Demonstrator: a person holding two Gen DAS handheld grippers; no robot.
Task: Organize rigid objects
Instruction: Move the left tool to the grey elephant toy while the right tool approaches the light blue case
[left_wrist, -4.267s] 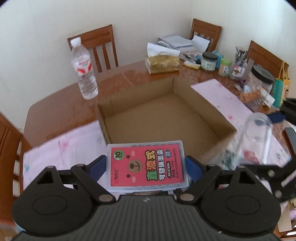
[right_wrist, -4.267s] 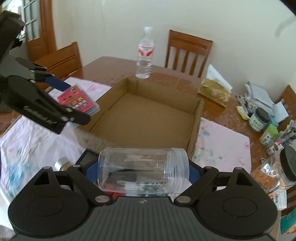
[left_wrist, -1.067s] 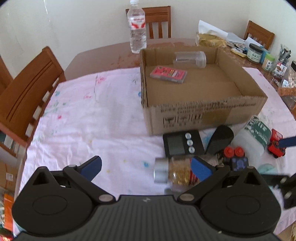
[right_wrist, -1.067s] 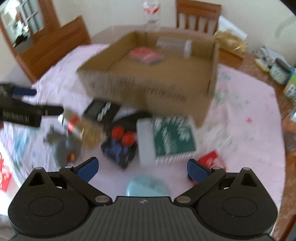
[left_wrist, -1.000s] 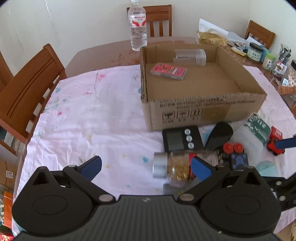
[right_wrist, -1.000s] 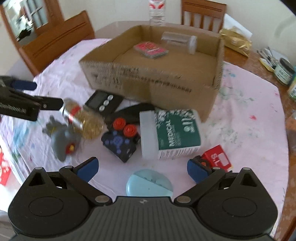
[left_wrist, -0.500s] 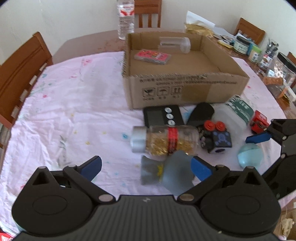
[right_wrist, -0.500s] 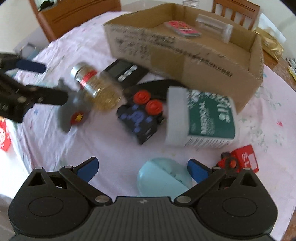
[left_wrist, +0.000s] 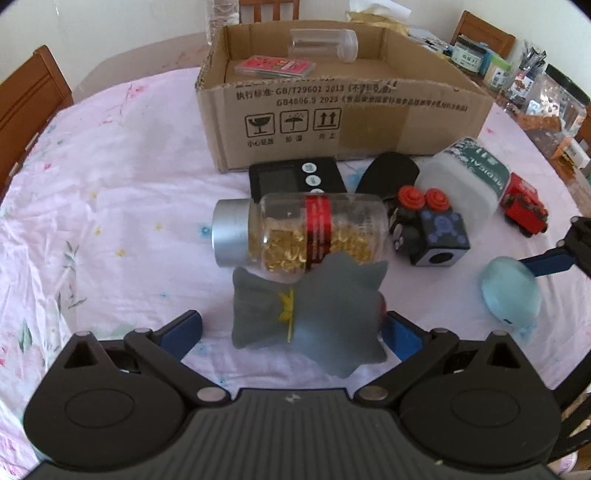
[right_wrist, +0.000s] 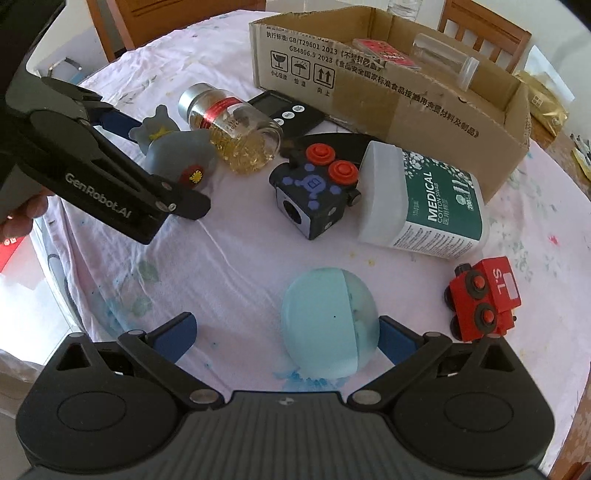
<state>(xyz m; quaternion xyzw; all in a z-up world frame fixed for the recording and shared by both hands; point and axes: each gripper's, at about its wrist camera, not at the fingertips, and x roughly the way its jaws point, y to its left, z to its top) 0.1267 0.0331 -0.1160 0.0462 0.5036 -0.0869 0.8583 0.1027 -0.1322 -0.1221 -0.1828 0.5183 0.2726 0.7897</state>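
Grippers both hanging low over the table with jaws apart, nothing clamped yet. Left gripper is sitting at lower centre of its own view, straddling the grey toy figure, which is lying on its side between the blue pads, long axis running roughly across the jaw gap, so closing now would be squeezing it end to end; the right pad looks to be just beside or touching the toy, the left pad is well apart. Right gripper is doing the same thing with the pale blue ball, lower centre of the right view, closer to the right pad. Each target is lying directly ahead of its own jaws, so my read is no arm swap is needed: left taking the toy, right taking the ball. Just beyond the toy, touching it, the capsule bottle is lying on its side, silver cap pointing to frame left, holding gold capsules. Cardboard box is sitting top centre of the left view, already holding a red flat case and a clear empty jar lying against the far wall. Still loose outside: black timer, fidget cube, cotton swab tub, red toy train. Tub contents not readable through the frosted wall.
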